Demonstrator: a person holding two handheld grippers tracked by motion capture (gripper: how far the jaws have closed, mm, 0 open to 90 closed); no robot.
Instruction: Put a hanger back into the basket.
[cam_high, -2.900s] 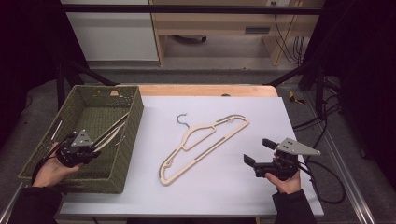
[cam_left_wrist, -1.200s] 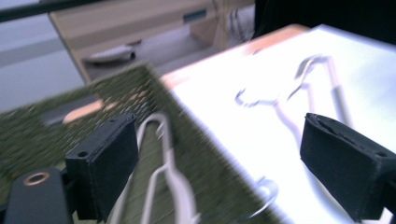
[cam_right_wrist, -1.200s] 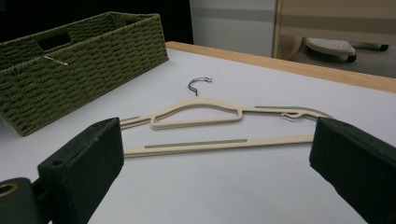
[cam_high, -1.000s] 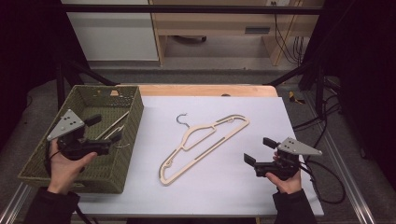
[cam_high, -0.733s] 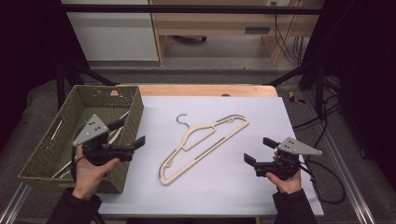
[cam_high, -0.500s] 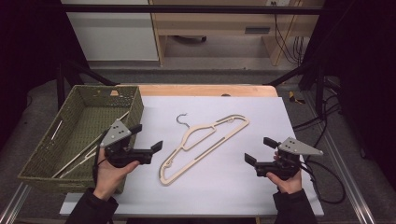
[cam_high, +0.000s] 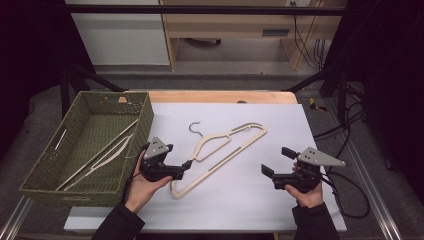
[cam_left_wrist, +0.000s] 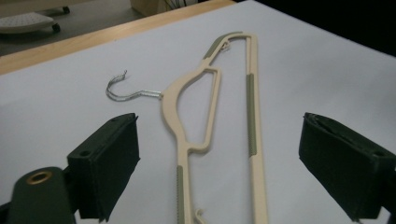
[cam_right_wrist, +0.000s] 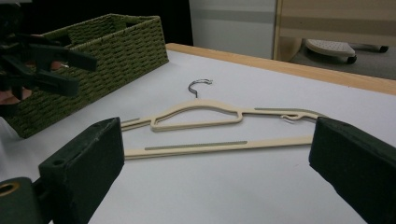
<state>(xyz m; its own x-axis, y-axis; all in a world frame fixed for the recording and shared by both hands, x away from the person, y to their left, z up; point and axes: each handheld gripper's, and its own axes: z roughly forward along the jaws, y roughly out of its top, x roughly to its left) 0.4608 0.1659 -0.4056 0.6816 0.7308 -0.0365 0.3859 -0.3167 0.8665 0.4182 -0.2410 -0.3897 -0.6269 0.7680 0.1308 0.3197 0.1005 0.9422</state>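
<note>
While the high view lays out the whole table, w/ the beige hanger (cam_high: 220, 152) lying flat on the white sheet (cam_high: 250, 200) btwn the two hands, the gripper views add detail. Left gripper (cam_high: 182, 169) sits at the hanger's lower-left end, just right of the green basket (cam_high: 50, 187); right gripper (cam_high: 272, 165) hangs well apart from the hanger, near the sheet's right edge.

Left gripper view: looks along the hanger (cam_left_wrist: 212, 135) from its near end, jaws wide apart either side of it, not pressing on it; shows the metal hook (cam_left_wrist: 126, 91) and the greenish grip strips up close, which the high view barely resolves. Right gripper view: hanger (cam_right_wrist: 210, 126) seen side-on beyond its own jaws, also spread wide w/ nothing btwn them; basket (cam_right_wrist: 107, 51) at left, and the left gripper (cam_right_wrist: 74, 72) in front of it. Only the high view looks into the basket, where pale hangers (cam_high: 100, 155) lie.

Vs approx 3 s ago: left hand was inside the basket; since then it has crossed over the rim and come down to the hanger's end. Its jaws have just been closing a little, the hanger btwn them but untouched. Hanger itself hasn't shifted. Right hand and gripper same spot, same wide-open stance.
</note>
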